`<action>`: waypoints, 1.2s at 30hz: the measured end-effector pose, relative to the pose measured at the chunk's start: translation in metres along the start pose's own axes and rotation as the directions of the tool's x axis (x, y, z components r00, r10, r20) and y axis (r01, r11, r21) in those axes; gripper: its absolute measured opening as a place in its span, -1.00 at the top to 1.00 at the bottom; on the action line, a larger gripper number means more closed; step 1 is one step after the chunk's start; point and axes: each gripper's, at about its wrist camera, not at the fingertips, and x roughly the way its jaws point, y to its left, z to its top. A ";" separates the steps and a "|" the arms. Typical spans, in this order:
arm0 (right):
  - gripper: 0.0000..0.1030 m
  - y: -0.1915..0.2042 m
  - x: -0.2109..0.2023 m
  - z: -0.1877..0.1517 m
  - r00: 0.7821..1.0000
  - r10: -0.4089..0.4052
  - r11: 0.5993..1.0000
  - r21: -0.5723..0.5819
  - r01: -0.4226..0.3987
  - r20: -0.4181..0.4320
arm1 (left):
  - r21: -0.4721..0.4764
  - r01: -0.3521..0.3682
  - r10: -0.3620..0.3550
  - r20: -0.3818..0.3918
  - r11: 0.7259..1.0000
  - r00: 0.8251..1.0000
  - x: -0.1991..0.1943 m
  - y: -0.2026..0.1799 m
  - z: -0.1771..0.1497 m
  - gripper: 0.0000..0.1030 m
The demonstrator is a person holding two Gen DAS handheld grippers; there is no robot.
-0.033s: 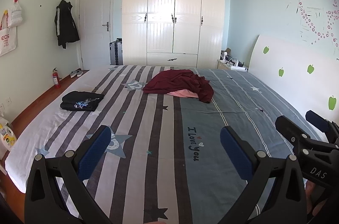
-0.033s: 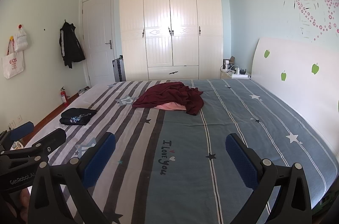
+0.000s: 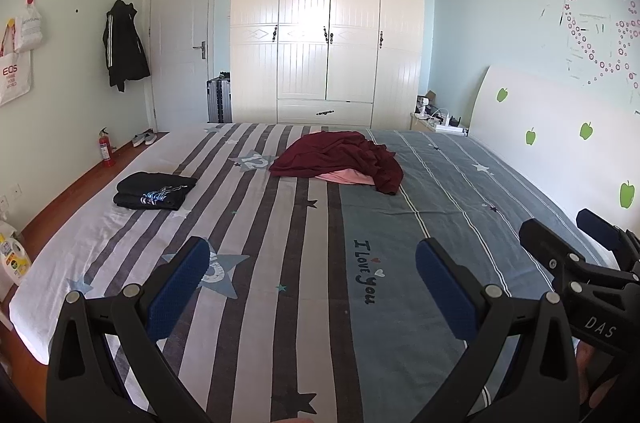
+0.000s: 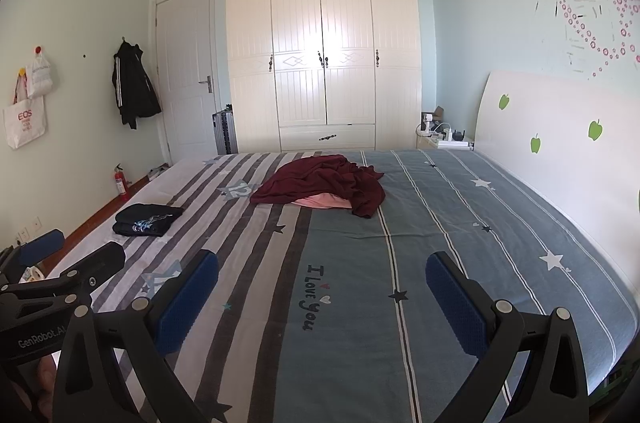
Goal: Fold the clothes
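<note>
A crumpled maroon garment (image 3: 340, 159) lies in a heap at the middle of the striped bed (image 3: 280, 303), with a pink garment (image 3: 344, 178) showing under its near edge. A folded black garment (image 3: 154, 191) with a pale print rests near the bed's left side. My left gripper (image 3: 312, 255) hovers open over the near part of the bed, well short of the heap, holding nothing. My right gripper (image 4: 323, 263) is open and empty beside it. The right wrist view shows the same maroon garment (image 4: 320, 183) and black garment (image 4: 146, 219) farther off.
A white headboard (image 3: 540, 127) runs along the bed's right side. Beyond the bed stand a cream wardrobe (image 3: 328, 35) and a white door (image 3: 182, 39). A fire extinguisher (image 3: 105, 147) and a detergent bottle (image 3: 12, 255) sit on the wood floor at left.
</note>
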 end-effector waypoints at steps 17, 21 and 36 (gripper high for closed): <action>-1.00 0.002 0.002 0.003 1.000 0.003 1.000 0.001 -0.003 -0.006 | 0.007 -0.004 0.004 0.012 1.000 1.000 -0.002 0.002 0.003 -0.99; -1.00 0.002 0.001 0.002 1.000 0.005 1.000 0.001 -0.005 -0.003 | 0.005 -0.005 0.005 0.014 1.000 1.000 -0.002 0.002 0.003 -0.99; -1.00 0.006 0.000 0.000 1.000 0.011 1.000 0.004 -0.011 0.000 | -0.001 -0.005 0.005 0.016 1.000 1.000 0.000 0.007 0.001 -0.99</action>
